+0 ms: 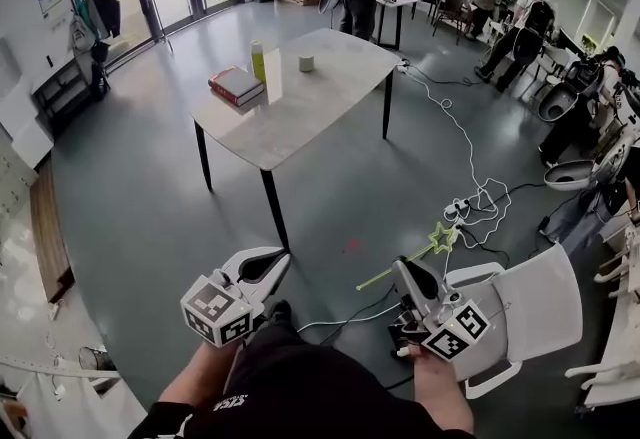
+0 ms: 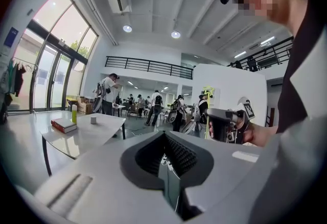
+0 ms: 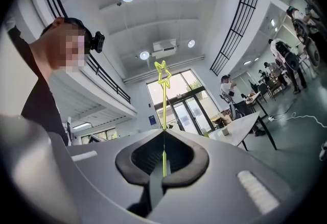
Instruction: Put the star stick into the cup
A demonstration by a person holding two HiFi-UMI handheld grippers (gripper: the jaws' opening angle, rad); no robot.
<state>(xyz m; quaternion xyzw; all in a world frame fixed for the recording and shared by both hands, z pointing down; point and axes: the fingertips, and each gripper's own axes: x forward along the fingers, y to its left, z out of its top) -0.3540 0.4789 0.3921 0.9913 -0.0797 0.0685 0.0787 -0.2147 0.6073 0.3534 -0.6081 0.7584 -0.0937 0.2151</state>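
— While the left tool [image 1: 283, 259] hangs closed and empty, what holds the star stick [image 3: 164, 110]?
— The right tool [image 1: 402, 269] clamps it beside a white chair [image 1: 530, 297]. Cables [image 1: 470, 157] cross the floor [image 1: 150, 197] before the worktop [image 1: 300, 107], where the cup [image 1: 306, 63] stands.

Grey-topped table [image 1: 300, 112] on dark legs, standing on grey floor [image 1: 140, 197]. On the tabletop: red book [image 1: 236, 85] near the left edge, yellow-green bottle [image 1: 258, 60] upright just behind it, small pale cup [image 1: 306, 63] apart to the right. On the floor: white cable [image 1: 452, 122] trailing from the table's far corner to a power strip [image 1: 456, 210].
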